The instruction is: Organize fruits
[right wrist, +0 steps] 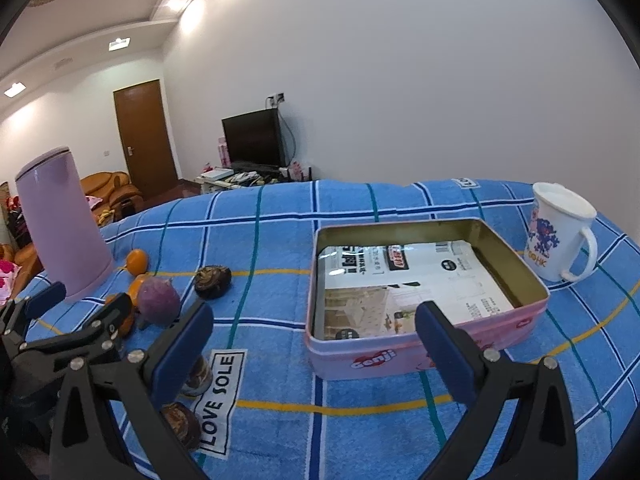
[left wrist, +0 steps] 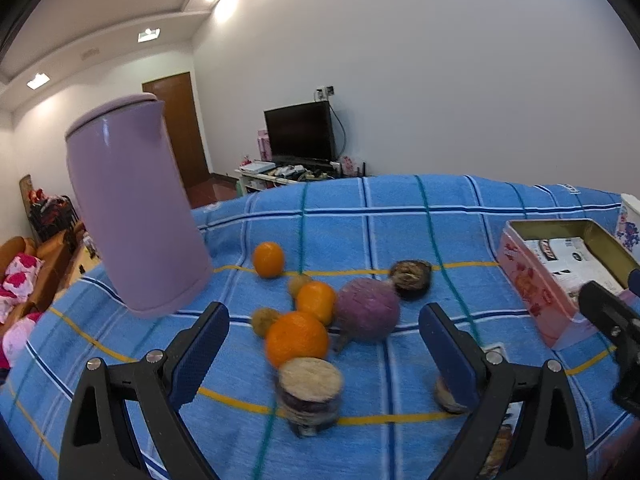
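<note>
Several fruits lie in a cluster on the blue checked cloth. An orange [left wrist: 297, 338] lies nearest my left gripper [left wrist: 324, 348], with two more oranges [left wrist: 316, 302] [left wrist: 269, 259] behind it. A round purple fruit [left wrist: 367, 314] [right wrist: 158, 306] lies beside them, and a dark brown one [left wrist: 411, 279] [right wrist: 213, 281] behind. A cut purple piece [left wrist: 310, 392] stands just before the left fingers. My left gripper is open and empty above the cluster. My right gripper [right wrist: 314, 354] is open and empty in front of the pink tin [right wrist: 424, 342], which holds a printed paper.
A tall lilac kettle [left wrist: 134, 216] [right wrist: 64, 224] stands at the left of the cloth. A white mug [right wrist: 558, 232] stands right of the tin. Two more dark pieces [right wrist: 182, 424] lie by the right gripper's left finger. The left gripper [right wrist: 60, 332] shows in the right view.
</note>
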{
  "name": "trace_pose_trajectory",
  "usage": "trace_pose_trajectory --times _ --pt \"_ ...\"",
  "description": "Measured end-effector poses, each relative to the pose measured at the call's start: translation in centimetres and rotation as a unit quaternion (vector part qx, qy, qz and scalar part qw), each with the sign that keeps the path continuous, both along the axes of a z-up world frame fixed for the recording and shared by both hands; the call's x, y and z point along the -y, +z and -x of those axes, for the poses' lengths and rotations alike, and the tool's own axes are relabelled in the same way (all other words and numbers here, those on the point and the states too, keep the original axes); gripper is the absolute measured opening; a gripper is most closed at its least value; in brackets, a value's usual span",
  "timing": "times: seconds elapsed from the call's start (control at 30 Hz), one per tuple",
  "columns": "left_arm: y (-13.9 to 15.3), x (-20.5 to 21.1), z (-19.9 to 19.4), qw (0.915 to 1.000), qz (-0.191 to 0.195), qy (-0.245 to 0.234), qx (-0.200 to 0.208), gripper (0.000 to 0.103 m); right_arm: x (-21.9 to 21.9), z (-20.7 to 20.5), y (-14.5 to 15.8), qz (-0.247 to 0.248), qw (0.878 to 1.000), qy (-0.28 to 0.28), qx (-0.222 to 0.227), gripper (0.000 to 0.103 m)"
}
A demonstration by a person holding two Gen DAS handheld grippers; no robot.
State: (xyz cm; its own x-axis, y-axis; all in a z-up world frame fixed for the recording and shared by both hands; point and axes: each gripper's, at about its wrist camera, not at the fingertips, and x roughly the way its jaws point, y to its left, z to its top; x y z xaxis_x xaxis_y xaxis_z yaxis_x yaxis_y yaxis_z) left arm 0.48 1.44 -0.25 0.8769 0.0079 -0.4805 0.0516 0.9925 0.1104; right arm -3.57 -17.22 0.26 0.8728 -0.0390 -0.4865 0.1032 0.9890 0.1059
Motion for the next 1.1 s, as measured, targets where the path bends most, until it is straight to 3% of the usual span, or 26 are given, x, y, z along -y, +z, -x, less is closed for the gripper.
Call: trace_pose_trajectory --times 0.2,0.37,0.53,0.67,0.87,1.1 --pt "0.7 -4.0 -1.1 0.9985 0.020 0.050 -0.005 0.097 -1.0 -0.6 -0.4 -0.025 0.996 0.075 -0.035 0.083" --pt "0.8 -6.3 -1.6 0.9977 0.047 0.041 -0.025 0.097 -3.6 -1.3 -1.5 -0.047 0.977 0.186 -0.091 0.082" --pt "0.8 -6.8 -1.4 0.9982 0.048 0.013 -0.035 0.097 -6.9 -1.0 -2.6 -0.020 0.958 0.258 -0.126 0.077" --pt "0.4 -5.6 -1.1 0.9960 0.044 -0.049 -0.061 0.097 -8.5 -1.1 -3.8 0.021 0.950 0.269 -0.158 0.062" --pt "-0.8 -3.0 -0.5 0.9909 -0.003 -0.101 -0.089 0.097 -7.9 -1.6 -4.7 0.016 0.944 0.270 -0.189 0.045" --pt "-2.7 -2.6 -1.6 0.9858 -0.020 -0.096 -0.137 0.096 -6.9 -0.9 -4.4 0.023 0.944 0.270 -0.185 0.042"
